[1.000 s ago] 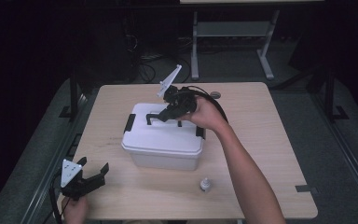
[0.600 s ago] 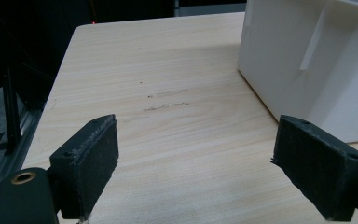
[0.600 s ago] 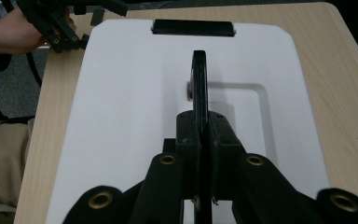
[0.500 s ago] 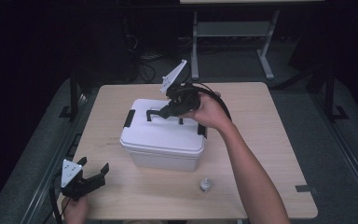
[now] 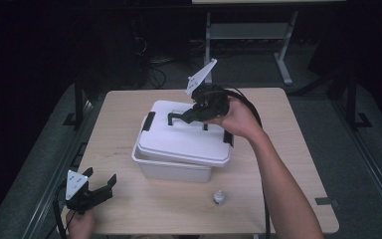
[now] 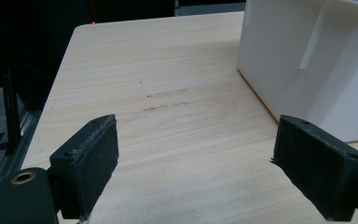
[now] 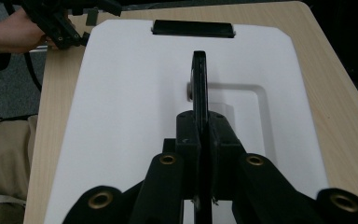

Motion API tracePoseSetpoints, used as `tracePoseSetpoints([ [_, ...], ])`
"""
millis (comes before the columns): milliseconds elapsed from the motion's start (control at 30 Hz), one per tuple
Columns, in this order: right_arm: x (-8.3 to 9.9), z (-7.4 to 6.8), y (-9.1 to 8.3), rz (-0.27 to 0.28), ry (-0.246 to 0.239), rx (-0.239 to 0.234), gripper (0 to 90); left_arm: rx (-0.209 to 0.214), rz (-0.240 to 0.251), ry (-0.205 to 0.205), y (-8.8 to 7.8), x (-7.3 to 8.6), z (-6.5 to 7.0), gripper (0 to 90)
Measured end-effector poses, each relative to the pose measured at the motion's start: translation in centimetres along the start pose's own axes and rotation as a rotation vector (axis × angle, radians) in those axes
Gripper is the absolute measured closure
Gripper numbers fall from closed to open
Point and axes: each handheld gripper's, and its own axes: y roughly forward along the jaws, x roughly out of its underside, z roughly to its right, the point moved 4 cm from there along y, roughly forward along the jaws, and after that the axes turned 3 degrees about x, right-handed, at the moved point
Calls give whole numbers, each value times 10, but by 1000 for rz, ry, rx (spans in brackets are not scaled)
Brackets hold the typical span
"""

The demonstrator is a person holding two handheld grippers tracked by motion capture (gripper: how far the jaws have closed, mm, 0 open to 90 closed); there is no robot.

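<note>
Our right hand-held gripper pinches the lid's black handle, tilting the lid above its white box mid-desk. Light, stiff, slick plastic; the handle's middle suits best. Our left hand-held gripper rests spread.

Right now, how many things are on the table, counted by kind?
White box: 1
White lid with black handle, held by the right tongs: 1
Small bottle: 1
Total: 3

small white bottle upright near table's front edge | wooden table | metal stand behind
</note>
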Motion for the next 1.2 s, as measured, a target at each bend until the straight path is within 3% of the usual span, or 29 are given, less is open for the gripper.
tracePoseSetpoints([
  [500, 24, -1, -40, -12, 26, 64, 842, 4, -3, 9, 2, 0, 3, 130],
  [1200, 82, -4, -94, -18, 112, 154, 842, 0, -9, 23, 2, 0, 6, 130],
])
